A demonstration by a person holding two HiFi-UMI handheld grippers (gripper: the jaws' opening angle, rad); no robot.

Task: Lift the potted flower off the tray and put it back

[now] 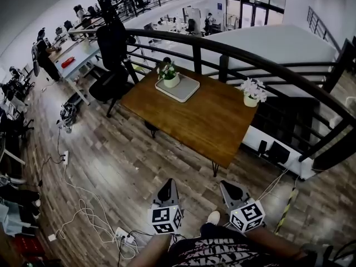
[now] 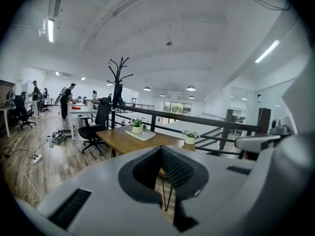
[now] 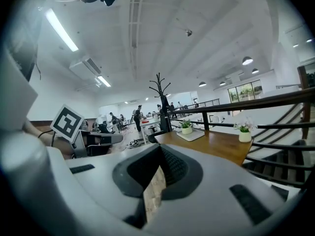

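The left tool (image 1: 167, 189) and right tool (image 1: 232, 191) are both empty, jaws closed together, above the grey-brown plank floor (image 1: 128, 166) and well apart from the brown wooden table (image 1: 206, 121). The small green plant in a white pot (image 1: 169, 75) stands on the pale square tray (image 1: 186, 90) at the table's far corner.

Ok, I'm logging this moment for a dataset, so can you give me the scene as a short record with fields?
table: wooden, ahead of the person
tray: on the table's far left part
potted flower: upright on the tray
second potted flower: white blooms, on bare table near its right edge
left hand-held gripper: shut, empty, short of the table
right hand-held gripper: shut, empty, short of the table
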